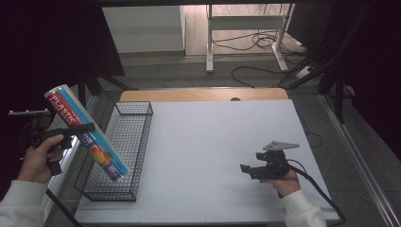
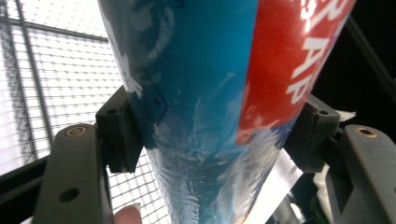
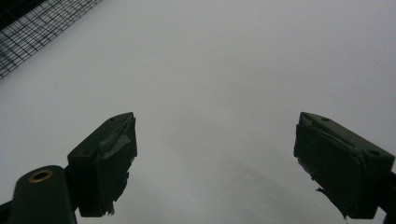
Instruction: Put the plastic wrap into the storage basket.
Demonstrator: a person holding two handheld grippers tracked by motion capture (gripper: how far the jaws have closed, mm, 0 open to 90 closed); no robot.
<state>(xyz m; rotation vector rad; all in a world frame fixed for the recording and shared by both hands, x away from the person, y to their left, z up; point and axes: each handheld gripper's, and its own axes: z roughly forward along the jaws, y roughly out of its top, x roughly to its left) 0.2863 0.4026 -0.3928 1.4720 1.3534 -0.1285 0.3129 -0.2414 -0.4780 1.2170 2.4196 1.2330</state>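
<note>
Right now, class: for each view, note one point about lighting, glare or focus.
High view: room edges fall into darkness, white table bright. Left gripper view: plastic wrap roll fills close, glossy glare streaks. Right gripper view: tongs dark, faint shadow on table.

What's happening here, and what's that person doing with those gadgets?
A person sits at a white table with a hand-held two-jaw gripper in each hand. The left gripper is clamped around a roll of plastic wrap, held tilted in the air over the left edge of a black wire basket, lower end pointing down into it. The right gripper hangs low over bare tabletop, jaws wide apart and holding nothing.
</note>
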